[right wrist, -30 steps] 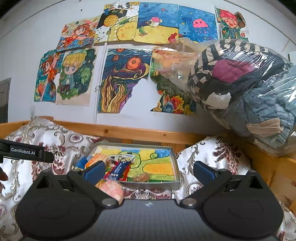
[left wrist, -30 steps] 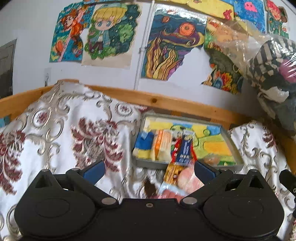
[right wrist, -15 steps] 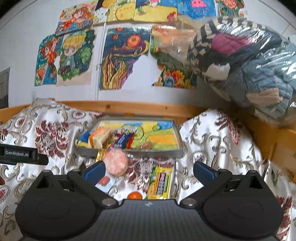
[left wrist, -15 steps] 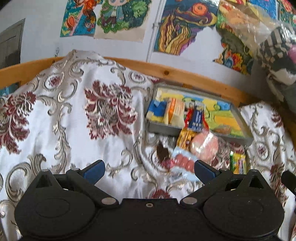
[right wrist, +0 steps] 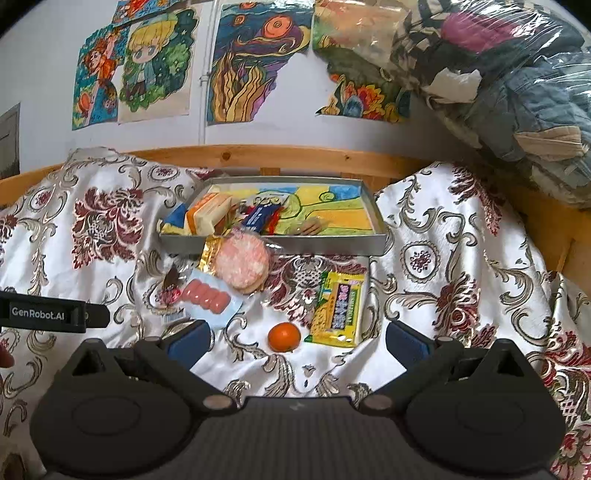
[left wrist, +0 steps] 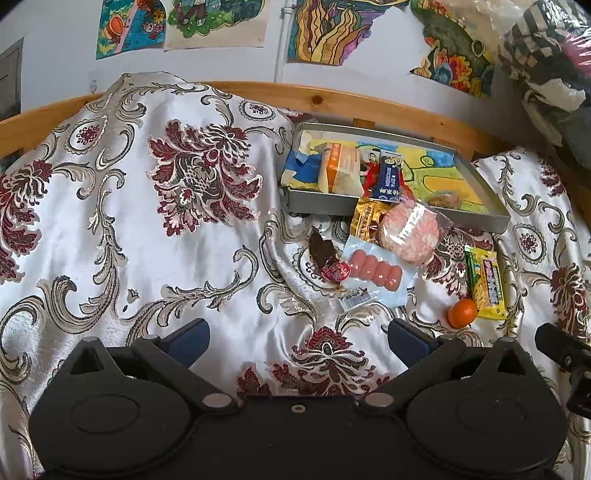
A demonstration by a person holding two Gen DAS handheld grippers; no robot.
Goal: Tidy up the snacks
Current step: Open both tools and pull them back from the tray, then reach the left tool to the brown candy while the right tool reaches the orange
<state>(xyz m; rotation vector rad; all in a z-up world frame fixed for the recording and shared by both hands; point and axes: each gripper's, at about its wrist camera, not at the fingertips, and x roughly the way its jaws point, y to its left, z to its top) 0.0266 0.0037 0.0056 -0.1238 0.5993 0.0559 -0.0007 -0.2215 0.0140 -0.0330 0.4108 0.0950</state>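
Looking along the left gripper (left wrist: 297, 338), the left wrist view fills with a white satin bedspread (left wrist: 122, 236) patterned in maroon flowers and silver scrolls, rumpled over a bed. Its blue-padded fingers (left wrist: 188, 338) stand wide apart at the bottom of the frame, holding nothing. A wooden rail (left wrist: 332, 99) runs across the upper part, and above it a white wall carries bright drawings (left wrist: 216, 22). Right of centre a shallow grey tray (left wrist: 495, 218) sits against the rail, lined with a coloured drawing and holding an orange packet (left wrist: 338, 168) and a blue sachet (left wrist: 388, 179). Just in front of the tray lie a round pink patty pack (left wrist: 410, 232), a sausage pack (left wrist: 375, 273), a yellow snack bag (left wrist: 487, 282) and a small orange (left wrist: 461, 313). A plastic-wrapped bundle of clothes (left wrist: 543, 48) fills the upper right corner.

From the right wrist view, the right gripper (right wrist: 297, 338) also has its fingers (right wrist: 404, 338) spread wide and empty, low in the frame. The orange (right wrist: 283, 336) lies between them on the bedspread (right wrist: 461, 258), touching neither, with the yellow snack bag (right wrist: 338, 308) just beside it to the right. The sausage pack (right wrist: 207, 297) and patty pack (right wrist: 242, 262) lie left of centre below the tray (right wrist: 280, 242). The clothes bundle (right wrist: 517, 74) hangs large at upper right, the drawings (right wrist: 251, 62) across the wall.
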